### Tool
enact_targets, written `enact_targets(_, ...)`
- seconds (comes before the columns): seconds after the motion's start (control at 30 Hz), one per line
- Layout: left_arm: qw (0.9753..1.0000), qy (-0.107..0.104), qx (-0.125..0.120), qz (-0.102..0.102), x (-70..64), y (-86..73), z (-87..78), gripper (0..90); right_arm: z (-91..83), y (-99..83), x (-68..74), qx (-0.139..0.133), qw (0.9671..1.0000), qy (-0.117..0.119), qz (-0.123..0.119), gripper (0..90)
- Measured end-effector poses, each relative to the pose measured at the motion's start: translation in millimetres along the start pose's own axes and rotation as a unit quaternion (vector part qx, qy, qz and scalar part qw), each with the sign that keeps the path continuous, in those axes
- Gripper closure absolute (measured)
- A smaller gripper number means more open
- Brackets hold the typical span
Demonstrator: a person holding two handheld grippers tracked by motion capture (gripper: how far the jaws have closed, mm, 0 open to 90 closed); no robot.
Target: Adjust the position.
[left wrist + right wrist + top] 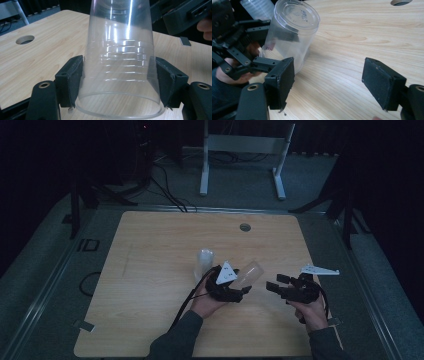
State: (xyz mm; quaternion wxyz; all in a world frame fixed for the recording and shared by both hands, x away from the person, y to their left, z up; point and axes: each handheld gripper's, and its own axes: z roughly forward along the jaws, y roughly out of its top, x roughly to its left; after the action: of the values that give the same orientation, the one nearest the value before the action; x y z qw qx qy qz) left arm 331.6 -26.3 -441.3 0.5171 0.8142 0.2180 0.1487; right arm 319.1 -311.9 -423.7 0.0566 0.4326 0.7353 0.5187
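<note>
Left gripper [239, 291] clamped on cup [248, 272] near its rim, base tipped toward right gripper [278, 286] so base is free to grab. Right gripper spread wide, holding nothing, just beside cup. Second cup [204, 263] upside down beyond left gripper, on table [150, 270]

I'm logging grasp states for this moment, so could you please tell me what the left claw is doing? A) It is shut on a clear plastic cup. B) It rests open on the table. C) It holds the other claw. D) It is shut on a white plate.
A: in the left gripper view, both pads of the left claw press the sides of the clear plastic cup.
</note>
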Motion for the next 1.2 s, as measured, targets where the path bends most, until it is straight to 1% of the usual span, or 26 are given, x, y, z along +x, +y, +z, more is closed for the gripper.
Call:
enact_targets(0.13, 1.0000, -0.004, 0.003, 0.005, -0.2, 0.7, -0.1, 30.2, -3.0, 4.1, 1.2, 0.006, 0.9999, -0.006, -0.014, 25.4)
enact_targets(0.23, 0.9999, -0.006, 0.007, 0.011, 0.0, 1.7, -1.1, 30.2, -4.9, 7.0, 2.4, 0.015, 0.9993, -0.017, -0.030, 25.5)
enact_targets(0.37, 0.9999, -0.007, 0.011, 0.011, 1.1, 1.6, -1.6, 30.2, -7.4, 10.9, 5.1, 0.031, 0.9978, -0.027, -0.053, 25.6)
enact_targets(0.43, 0.9998, -0.009, 0.013, 0.014, 1.5, 1.6, -1.9, 30.2, -8.6, 12.8, 6.9, 0.039, 0.9965, -0.034, -0.066, 25.9)
enact_targets(0.53, 0.9997, -0.012, 0.016, 0.017, 1.0, 1.9, -1.9, 30.2, -10.0, 16.1, 10.1, 0.054, 0.9935, -0.046, -0.089, 27.0)
enact_targets(0.67, 0.9995, -0.016, 0.019, 0.021, 0.0, 2.8, -1.8, 30.2, -12.0, 21.3, 14.2, 0.071, 0.9884, -0.060, -0.120, 28.1)
enact_targets(0.7, 0.9995, -0.017, 0.019, 0.021, -0.4, 3.0, -1.7, 30.2, -12.6, 22.5, 14.8, 0.073, 0.9878, -0.060, -0.124, 30.2)
enact_targets(0.87, 0.9992, -0.022, 0.022, 0.026, -2.0, 3.5, -0.9, 30.2, -14.7, 28.3, 16.9, 0.084, 0.9839, -0.063, -0.144, 31.3)
enact_targets(0.9, 0.9992, -0.022, 0.022, 0.026, -2.0, 3.5, -0.9, 30.2, -14.7, 28.3, 16.9, 0.084, 0.9839, -0.063, -0.144, 31.3)
enact_targets(0.93, 0.9991, -0.026, 0.022, 0.026, -2.0, 3.5, -0.6, 30.2, -14.9, 29.5, 17.2, 0.087, 0.9831, -0.063, -0.148, 31.5)
enact_targets(0.97, 0.9990, -0.027, 0.023, 0.026, -2.0, 3.6, -0.5, 30.2, -15.2, 31.1, 18.1, 0.094, 0.9811, -0.063, -0.157, 32.1)
enact_targets(1.0, 0.9989, -0.029, 0.024, 0.027, -2.1, 3.8, -0.3, 30.2, -15.2, 31.6, 18.8, 0.097, 0.9801, -0.061, -0.162, 32.8)
enact_targets(1.07, 0.9986, -0.032, 0.028, 0.031, -2.8, 4.0, 0.0, 30.2, -14.6, 32.5, 20.6, 0.107, 0.9769, -0.061, -0.175, 33.1)
enact_targets(1.1, 0.9986, -0.032, 0.028, 0.031, -2.8, 4.0, 0.0, 30.2, -14.6, 32.5, 20.6, 0.107, 0.9769, -0.061, -0.175, 33.1)
enact_targets(1.13, 0.9981, -0.035, 0.032, 0.039, -4.4, 4.4, 0.5, 30.2, -14.2, 32.9, 21.5, 0.111, 0.9756, -0.060, -0.179, 33.3)
enact_targets(1.17, 0.9980, -0.035, 0.033, 0.041, -5.2, 4.5, 0.9, 30.1, -13.4, 34.1, 22.9, 0.119, 0.9729, -0.059, -0.189, 34.0)
enact_targets(1.2, 0.9978, -0.037, 0.034, 0.042, -5.8, 4.8, 1.2, 30.2, -13.2, 34.6, 23.8, 0.122, 0.9715, -0.058, -0.195, 34.3)
